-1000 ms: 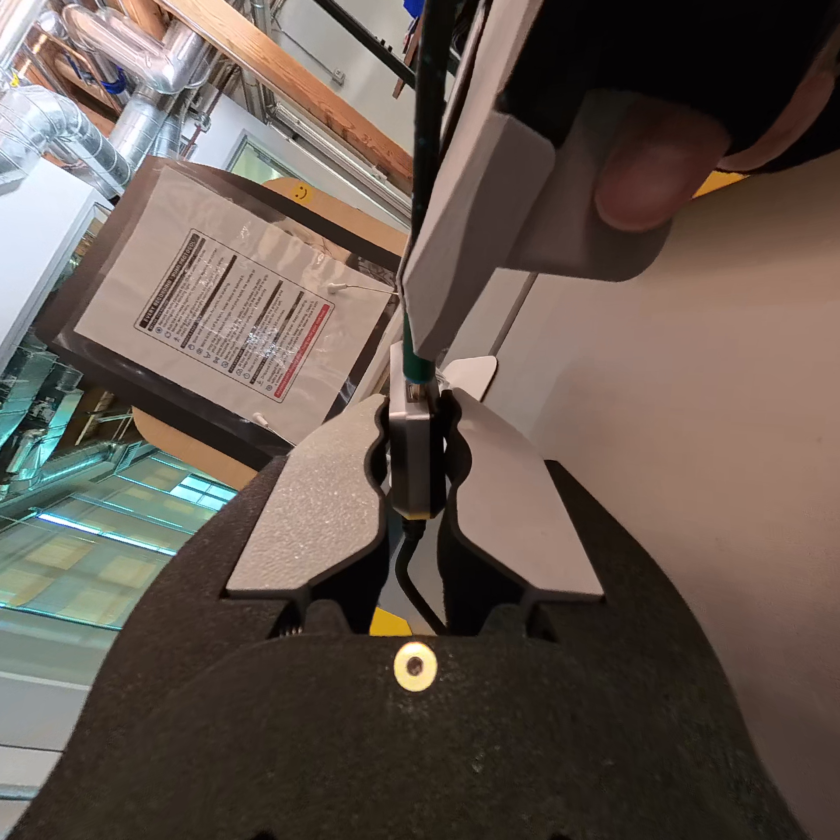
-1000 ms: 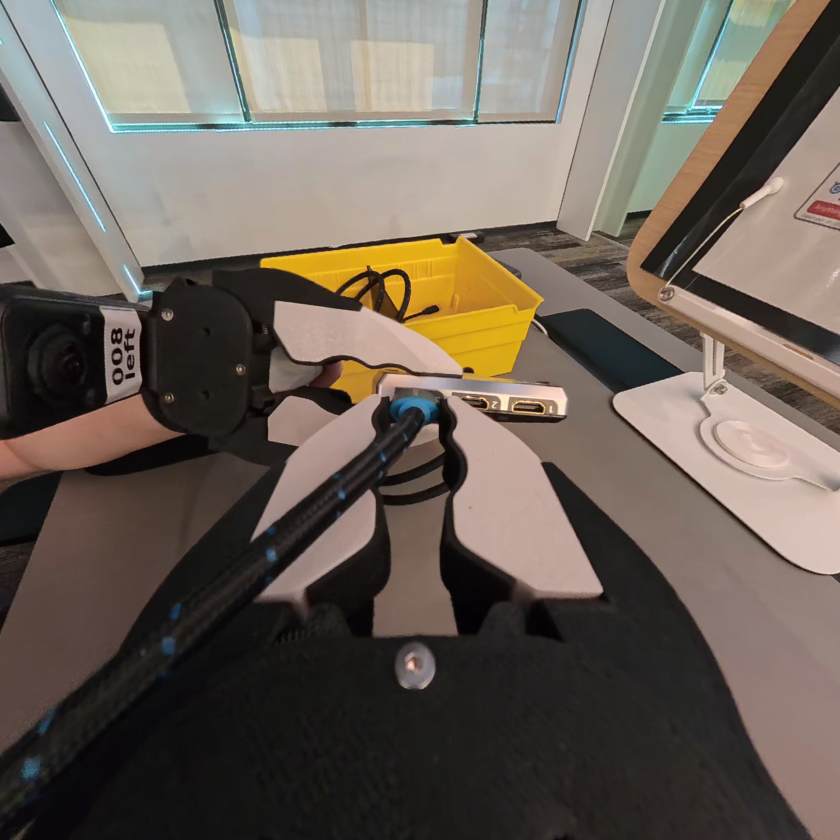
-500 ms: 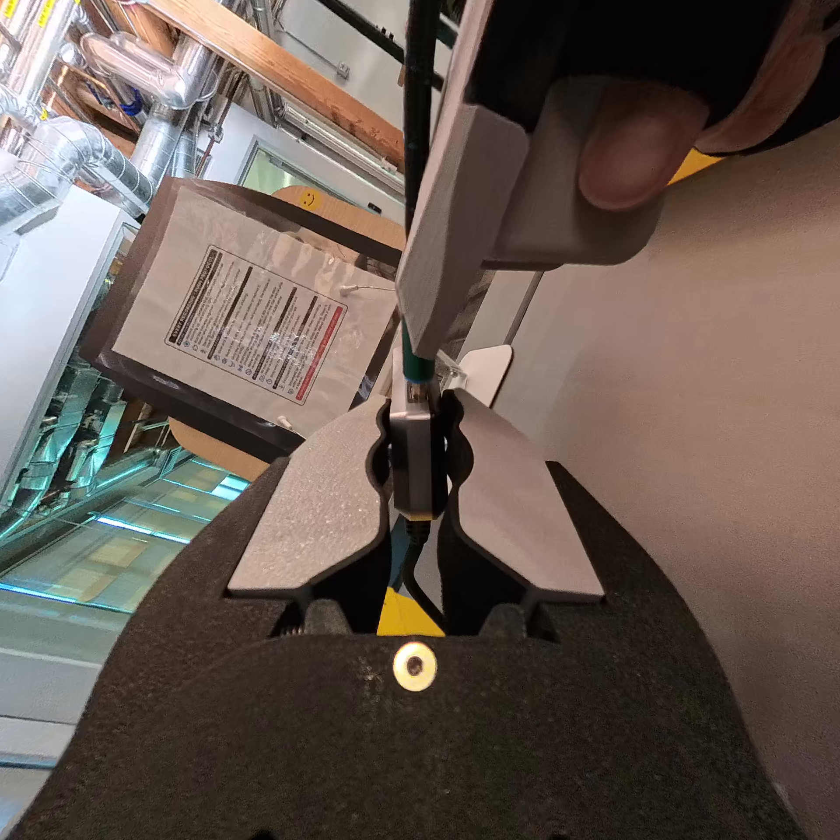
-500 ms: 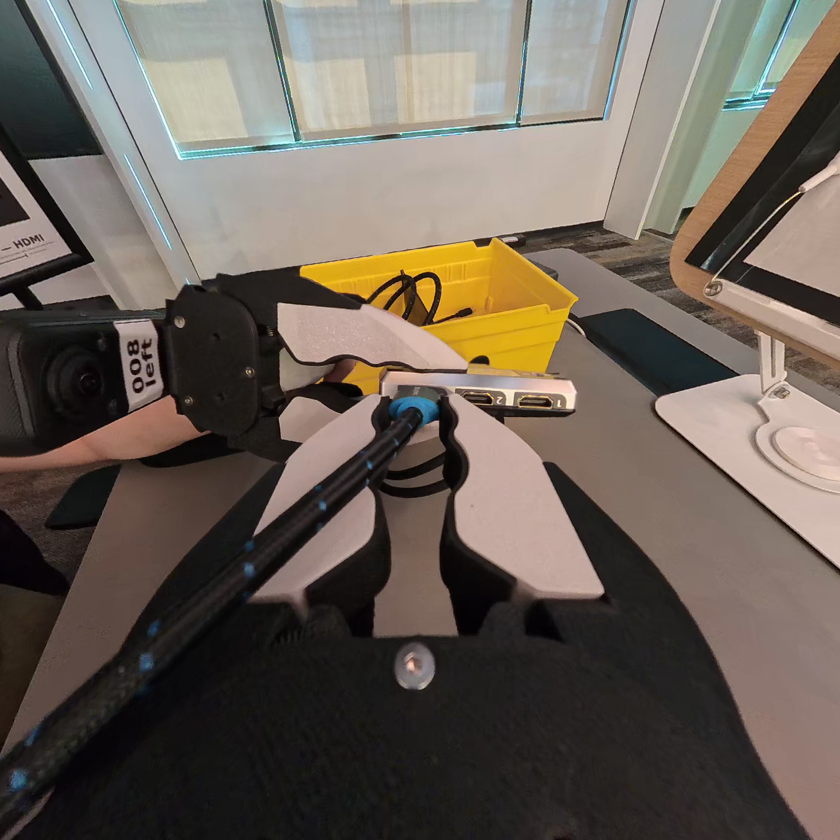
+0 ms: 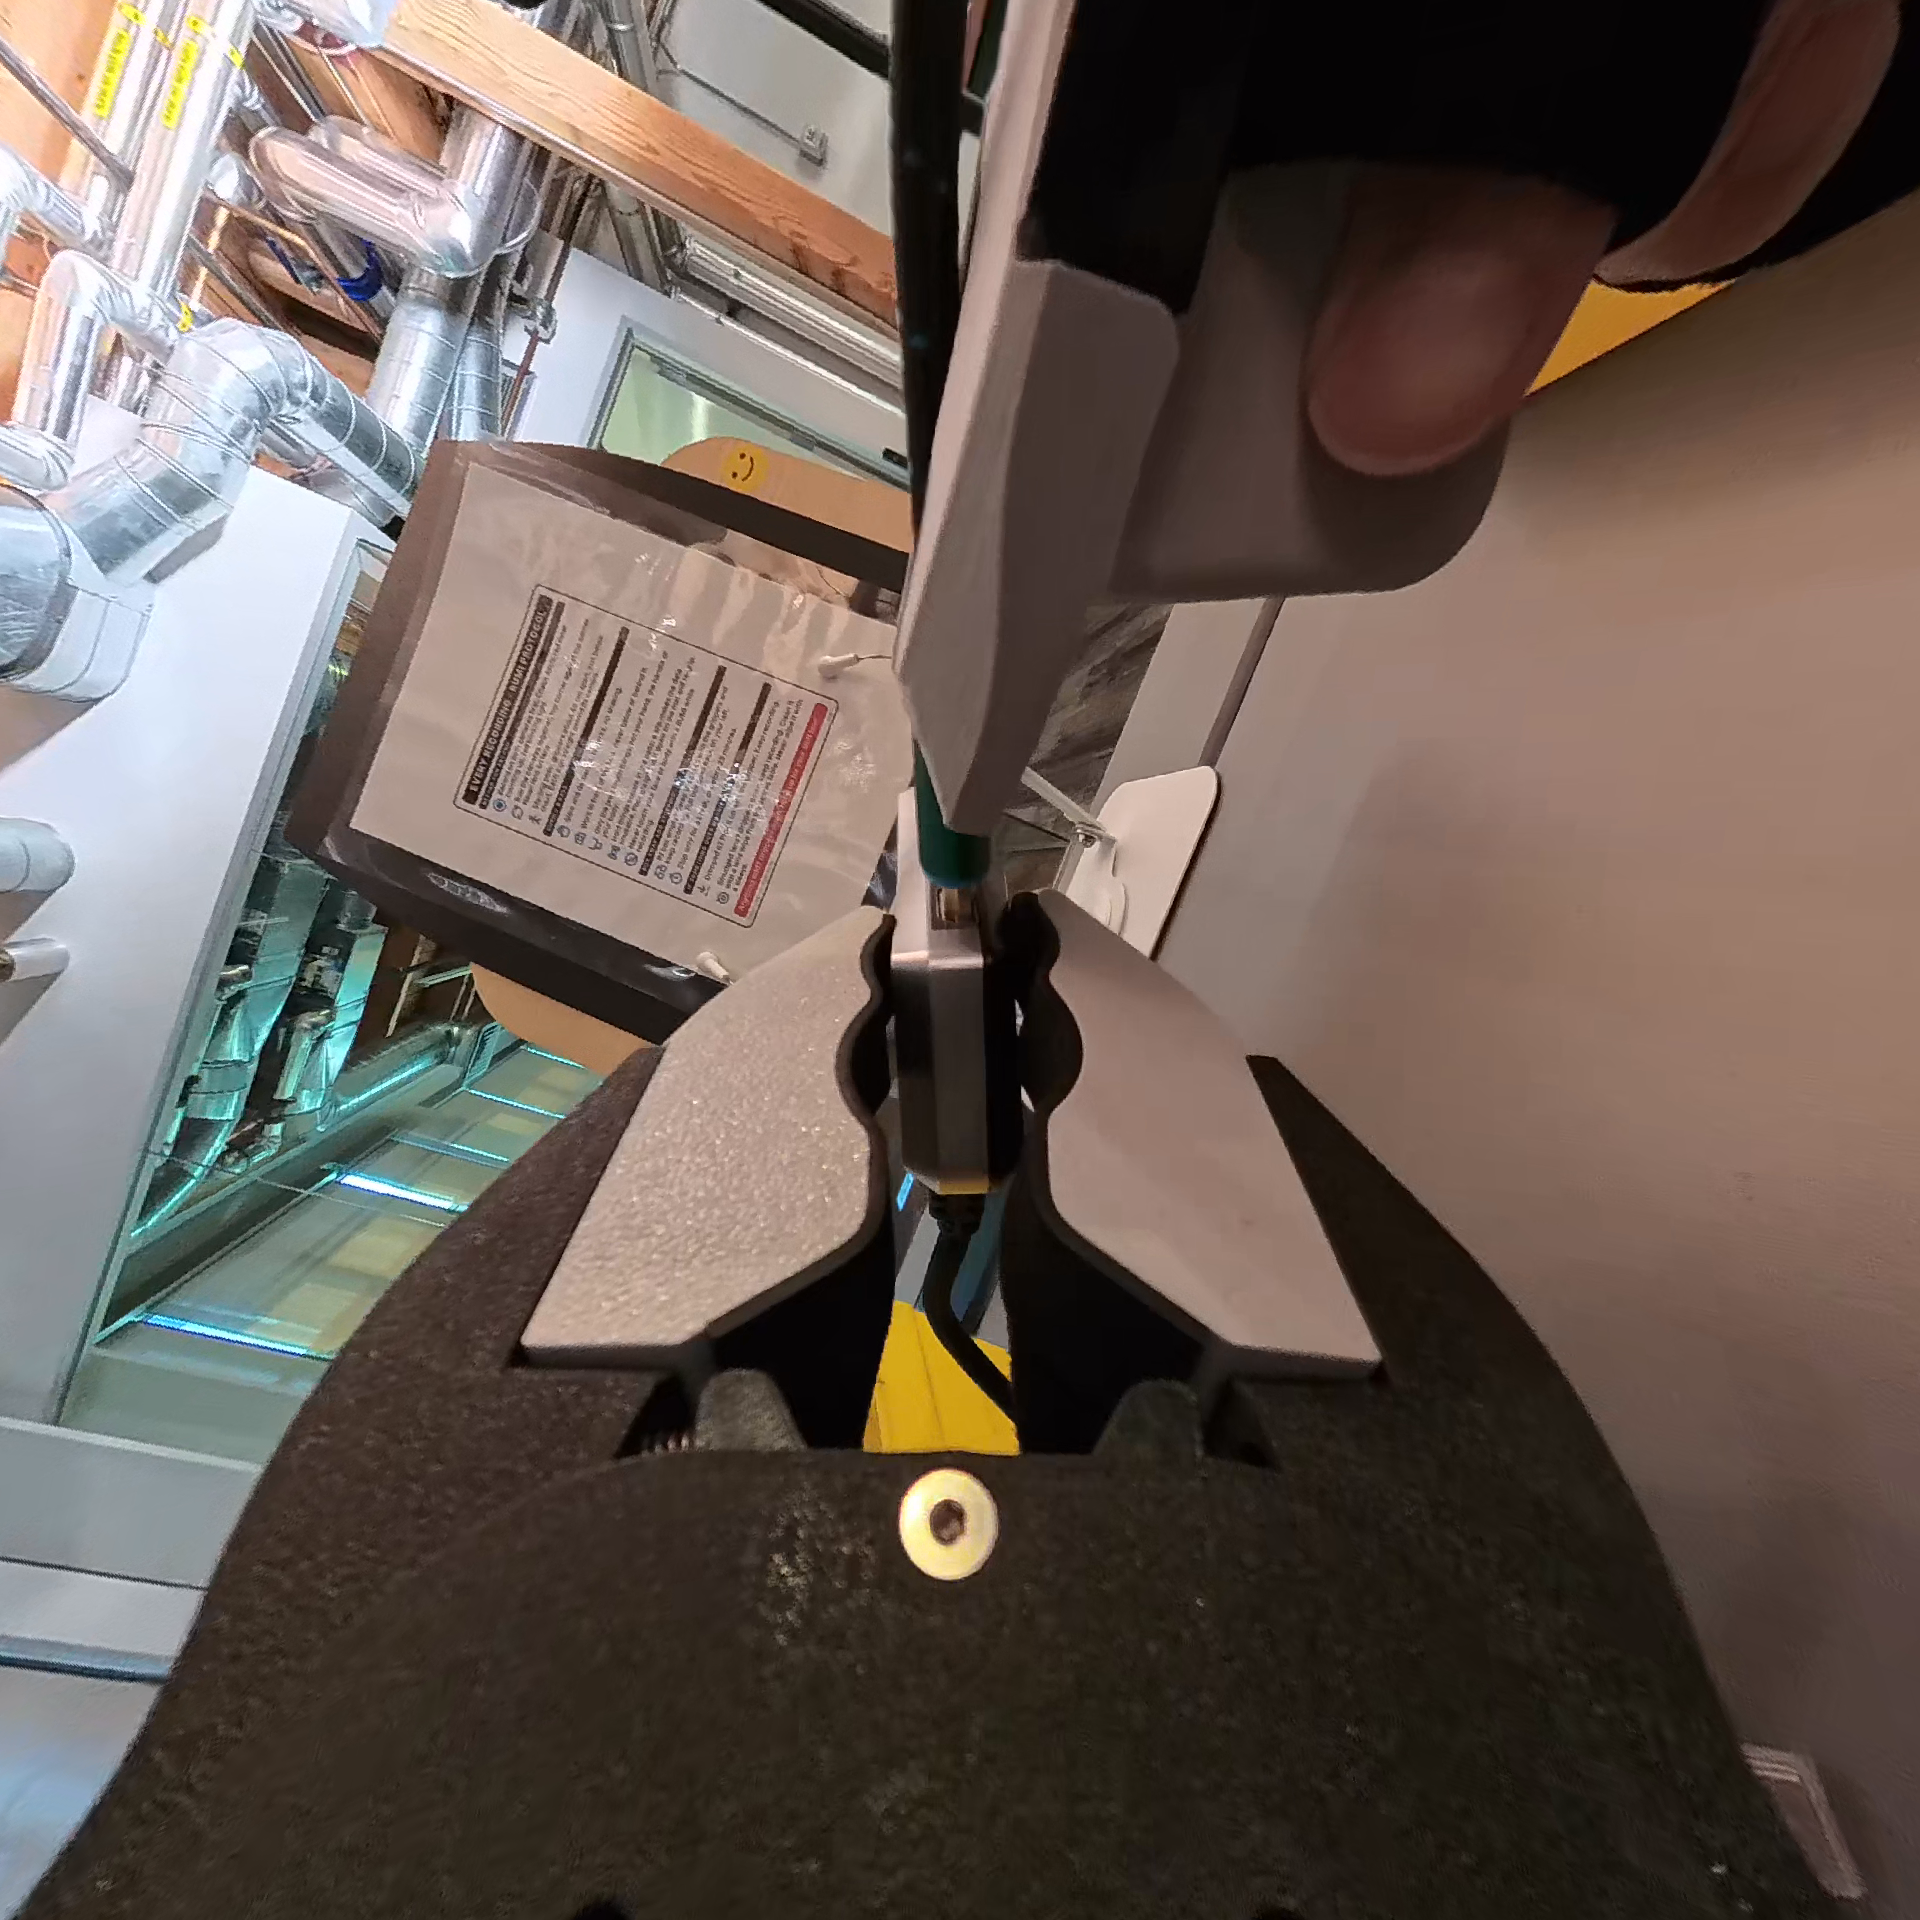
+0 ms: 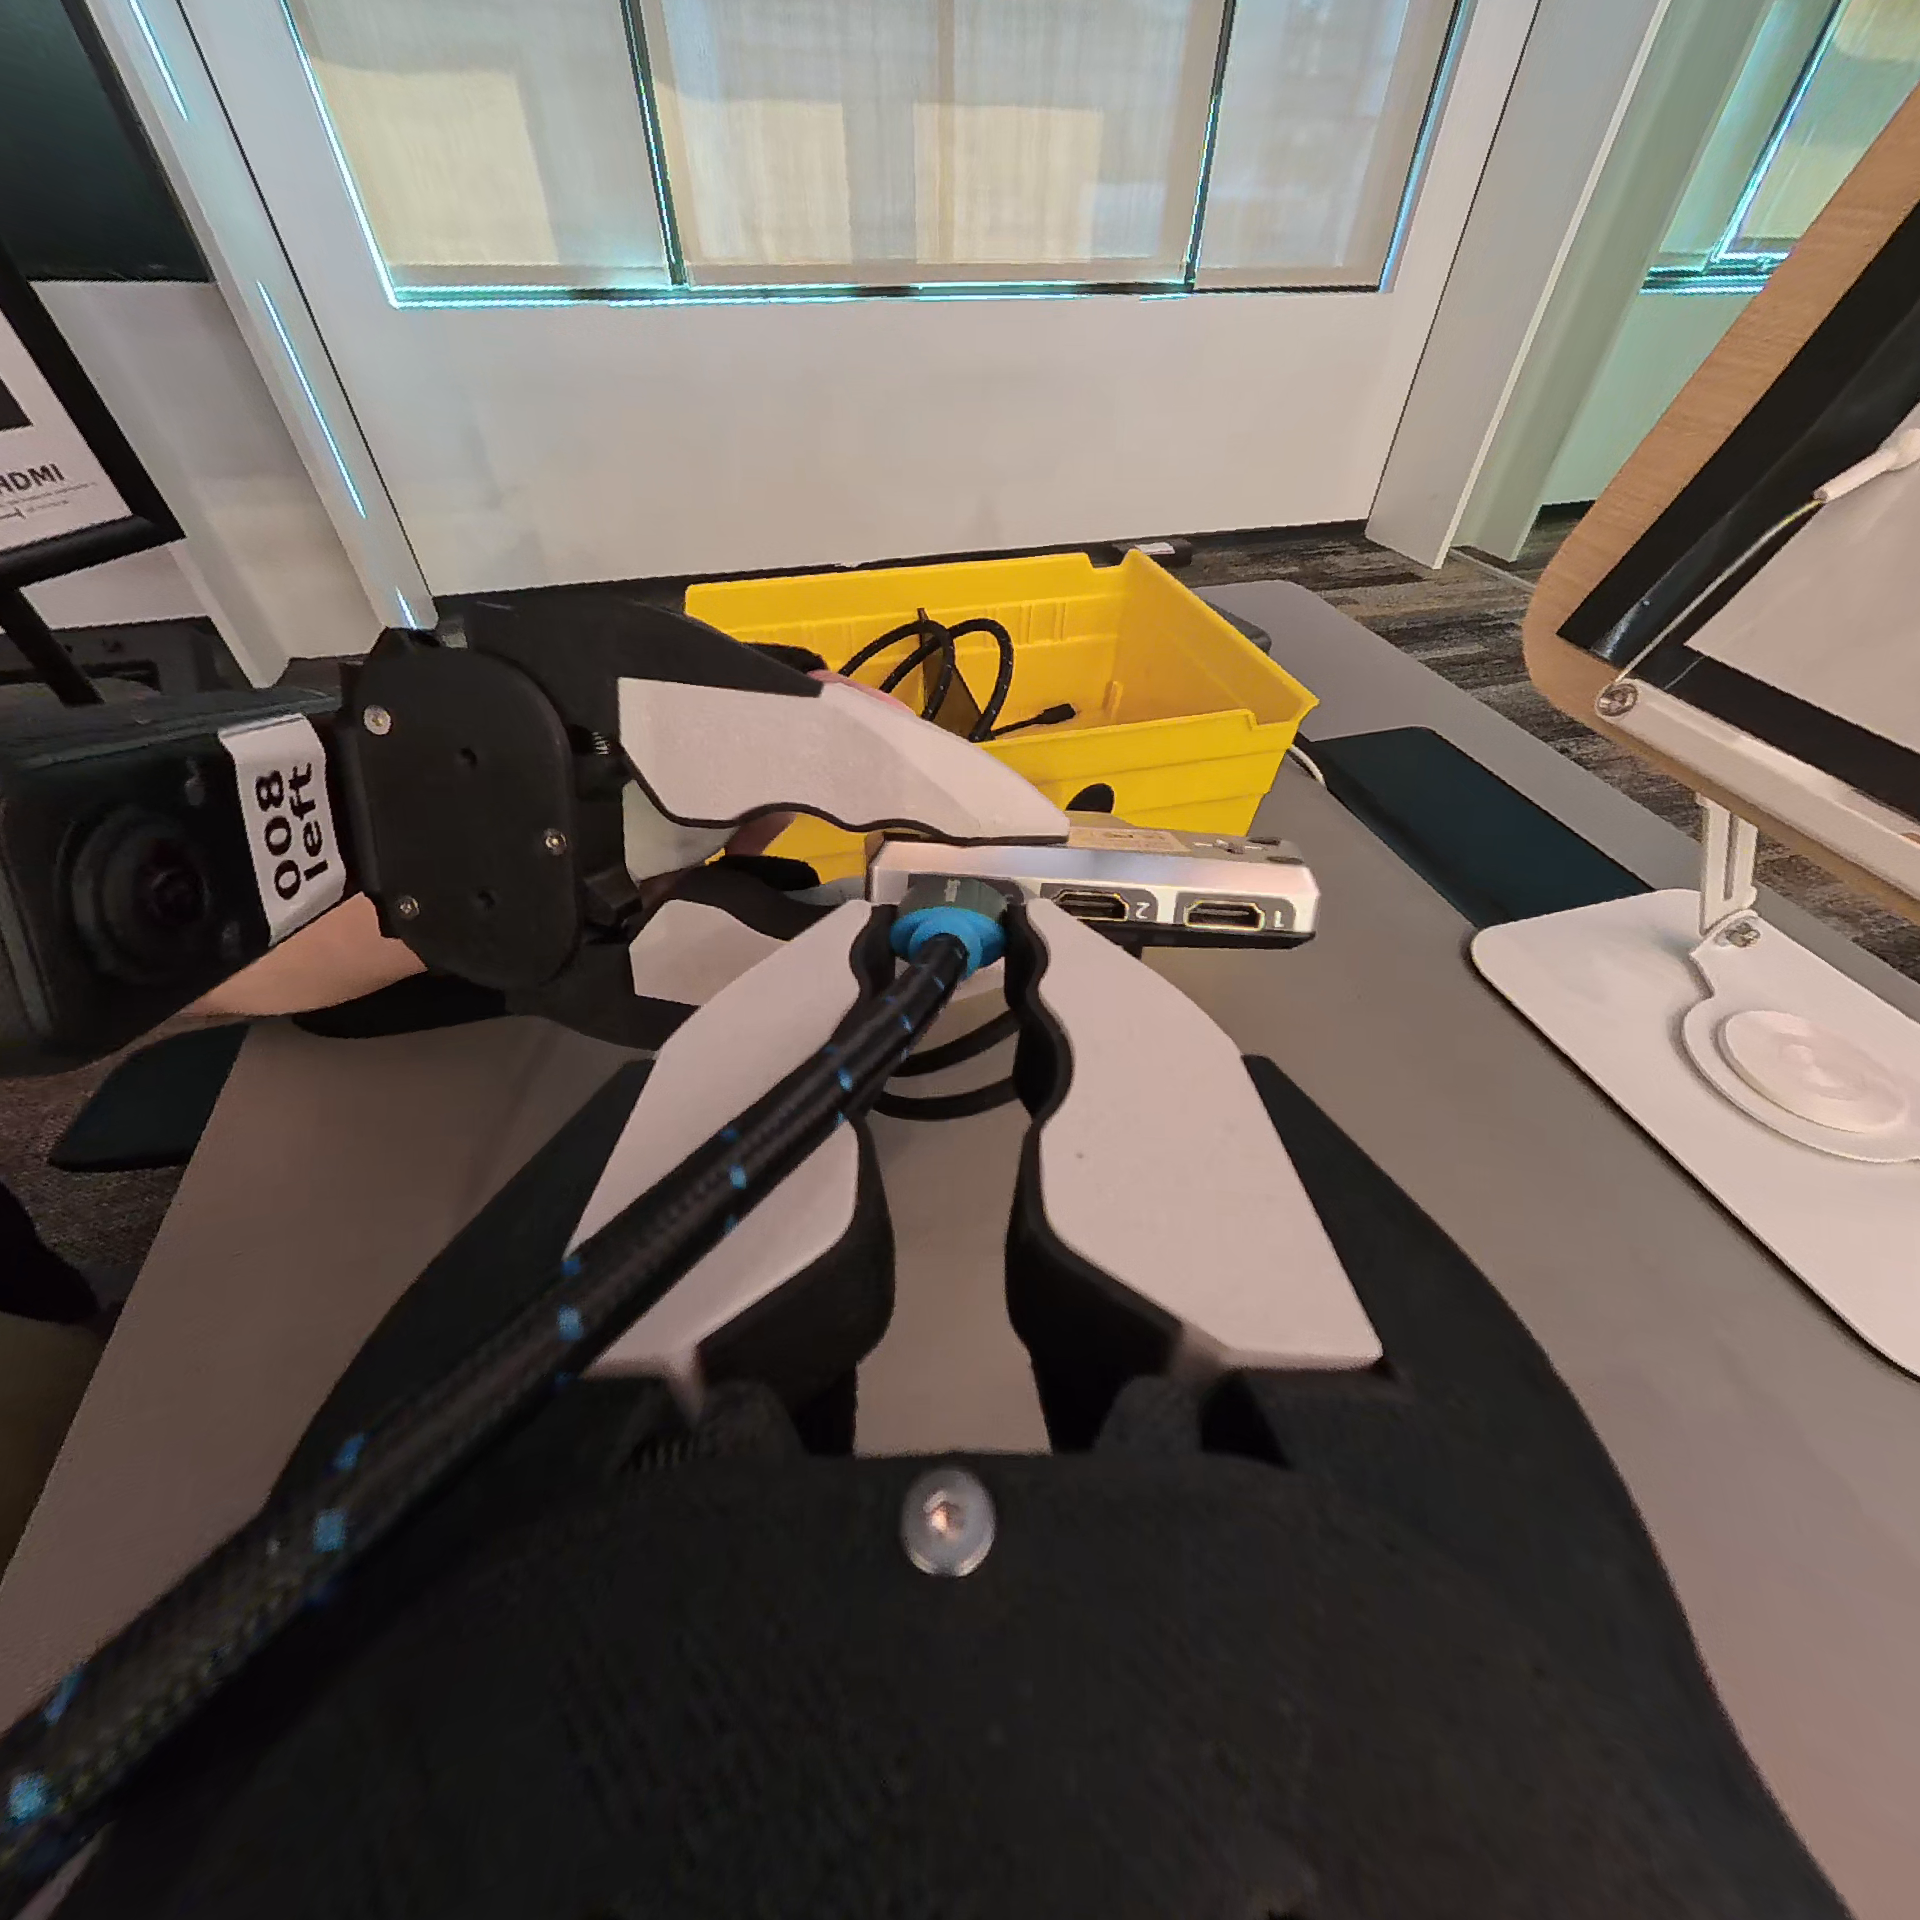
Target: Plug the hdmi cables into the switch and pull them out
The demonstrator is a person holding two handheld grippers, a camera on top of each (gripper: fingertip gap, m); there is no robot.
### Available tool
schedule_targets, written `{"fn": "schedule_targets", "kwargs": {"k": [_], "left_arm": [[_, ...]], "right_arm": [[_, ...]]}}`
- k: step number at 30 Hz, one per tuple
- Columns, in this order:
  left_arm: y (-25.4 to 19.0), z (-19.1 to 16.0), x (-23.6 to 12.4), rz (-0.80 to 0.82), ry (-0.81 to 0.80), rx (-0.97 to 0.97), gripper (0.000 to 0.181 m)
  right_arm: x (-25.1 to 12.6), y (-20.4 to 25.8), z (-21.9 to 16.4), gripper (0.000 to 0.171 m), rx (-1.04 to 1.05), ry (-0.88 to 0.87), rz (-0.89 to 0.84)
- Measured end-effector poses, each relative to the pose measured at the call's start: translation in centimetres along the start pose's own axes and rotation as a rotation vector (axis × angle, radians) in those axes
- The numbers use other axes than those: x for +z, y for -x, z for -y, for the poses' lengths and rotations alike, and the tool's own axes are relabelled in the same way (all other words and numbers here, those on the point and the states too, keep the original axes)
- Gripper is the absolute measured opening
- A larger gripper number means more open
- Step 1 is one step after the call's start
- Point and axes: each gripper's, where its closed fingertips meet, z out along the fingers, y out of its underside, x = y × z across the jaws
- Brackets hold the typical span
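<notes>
My left gripper [image 5: 951, 935] is shut on one end of the silver HDMI switch [image 5: 948, 1049] and holds it above the grey table [image 6: 1403, 1195]. In the right wrist view the switch [image 6: 1091, 868] lies flat with two free ports facing me. My right gripper [image 6: 940, 920] is shut on the blue-collared plug [image 6: 940, 928] of a black braided HDMI cable [image 6: 665, 1216]. The plug sits in the switch's leftmost port. The left gripper's upper finger [image 6: 831, 758] covers the switch's left end. The right gripper's finger [image 5: 997, 540] shows above the switch.
A yellow bin [image 6: 1195, 717] with a coiled black cable [image 6: 935, 675] stands behind the switch. A framed board on a white stand [image 6: 1766, 1122] is at the right. A thin black lead [image 5: 966, 1320] hangs from the switch's rear. A dark pad [image 6: 1455, 821] lies far right. Only a small space, under 4 cm, lies between the two pairs of fingers.
Both grippers keep their holds and the plug stays at the port. The held pair has drifted left; the stand and bin now sit further right in the right wrist view.
</notes>
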Motion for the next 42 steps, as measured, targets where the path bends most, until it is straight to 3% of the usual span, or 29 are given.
{"fn": "schedule_targets", "kwargs": {"k": [14,21,26,38,42], "left_arm": [[-0.1,-0.8,0.5,-0.012,0.039,-0.021,0.019],[1.1,0.3,-0.1,0.022,-0.038,0.000,0.020],[1.5,0.4,-0.1,0.087,-0.064,0.054,0.021],[2.0,-1.5,0.6,0.087,0.041,-0.015,0.037],[1.5,-1.5,0.6,0.063,0.037,0.007,0.022]], "right_arm": [[0.8,-0.3,-0.2,0.021,-0.139,0.001,-0.195],[0.1,0.3,1.3,0.021,-0.051,-0.074,-0.079],[0.1,0.4,1.6,0.021,-0.069,-0.084,-0.091],[0.1,0.5,1.7,0.021,-0.091,-0.101,-0.095],[0.1,0.8,1.7,0.021,-0.097,-0.093,-0.069]]}}
